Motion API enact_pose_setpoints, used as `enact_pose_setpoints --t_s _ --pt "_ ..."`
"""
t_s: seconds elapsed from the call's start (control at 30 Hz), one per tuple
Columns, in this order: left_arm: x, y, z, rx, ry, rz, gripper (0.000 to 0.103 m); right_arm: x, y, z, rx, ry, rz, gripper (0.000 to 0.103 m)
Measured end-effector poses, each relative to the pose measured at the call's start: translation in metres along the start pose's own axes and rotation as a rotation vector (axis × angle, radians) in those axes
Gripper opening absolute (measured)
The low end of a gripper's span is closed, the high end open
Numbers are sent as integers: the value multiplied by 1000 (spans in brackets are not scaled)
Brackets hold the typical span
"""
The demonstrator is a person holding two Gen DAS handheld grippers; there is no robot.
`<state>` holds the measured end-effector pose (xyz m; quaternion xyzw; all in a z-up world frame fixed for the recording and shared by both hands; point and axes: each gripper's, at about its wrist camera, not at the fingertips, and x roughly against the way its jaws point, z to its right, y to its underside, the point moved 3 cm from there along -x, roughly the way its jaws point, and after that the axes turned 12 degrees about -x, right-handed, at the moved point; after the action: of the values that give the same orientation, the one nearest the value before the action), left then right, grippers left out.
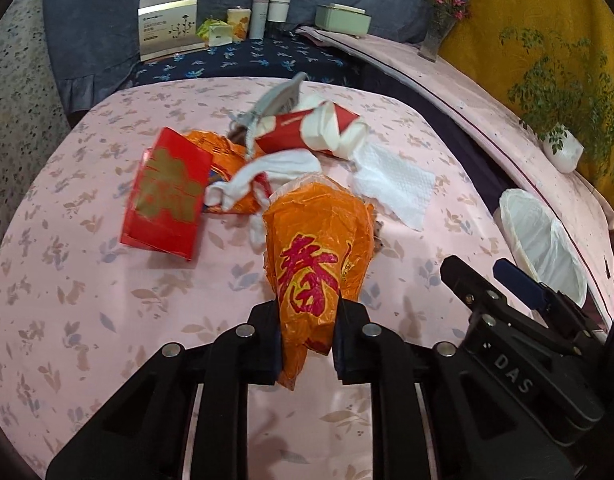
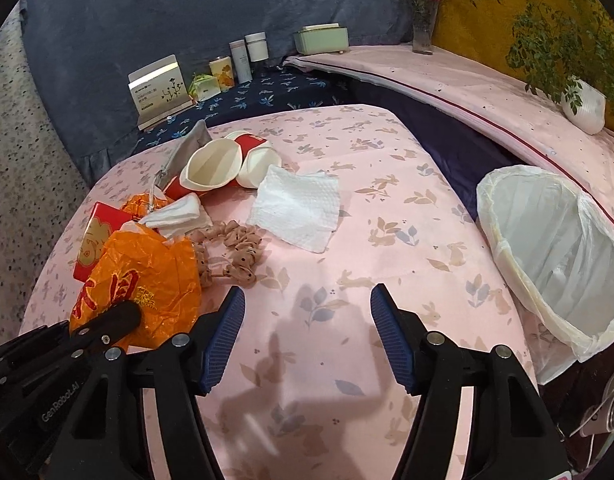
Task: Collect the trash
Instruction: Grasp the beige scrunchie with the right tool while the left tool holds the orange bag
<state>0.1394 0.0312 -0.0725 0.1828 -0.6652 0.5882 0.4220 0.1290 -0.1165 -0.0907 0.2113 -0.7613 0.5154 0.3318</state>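
Note:
My left gripper (image 1: 307, 312) is shut on an orange plastic bag (image 1: 315, 248) with red characters and holds it over the pink floral tablecloth (image 1: 107, 312). The bag also shows in the right wrist view (image 2: 147, 276), at the left. Behind it lie a red envelope (image 1: 167, 192), crushed red-and-white paper cups (image 1: 319, 128), a white napkin (image 1: 395, 184) and a grey pouch (image 1: 275, 96). My right gripper (image 2: 307, 320) is open and empty above bare cloth. A bin lined with a white bag (image 2: 555, 256) stands at the table's right edge. Brown beads (image 2: 235, 248) lie near the napkin (image 2: 299, 208).
At the back, on a dark blue cloth (image 1: 243, 60), stand a card box (image 1: 169, 24), cans and jars (image 1: 267, 12) and a green tin (image 1: 343, 18). A second pink-covered table (image 2: 487, 80) at the right carries a flower vase (image 2: 423, 28) and a potted plant (image 2: 583, 104).

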Motion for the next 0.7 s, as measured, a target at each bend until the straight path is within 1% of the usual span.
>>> enact_pose_setpoints --t_s 0.23,0.3,0.47,0.53,0.7 --pt "2 -2 -27 47 -19 5 17 -21 -4 -26 18 -19 -26 55" --pt "0 -3 -33 58 -19 3 17 -29 -4 -32 25 -20 -36 50" --pt "-5 -6 -46 80 -20 1 17 -50 -6 -43 26 -17 -60 42" --pt "-7 -8 -47 86 -15 2 17 -57 -8 -46 25 -15 -68 40" --pt "-11 -11 -48 91 -3 -2 17 -73 -6 -51 31 -8 -96 29"
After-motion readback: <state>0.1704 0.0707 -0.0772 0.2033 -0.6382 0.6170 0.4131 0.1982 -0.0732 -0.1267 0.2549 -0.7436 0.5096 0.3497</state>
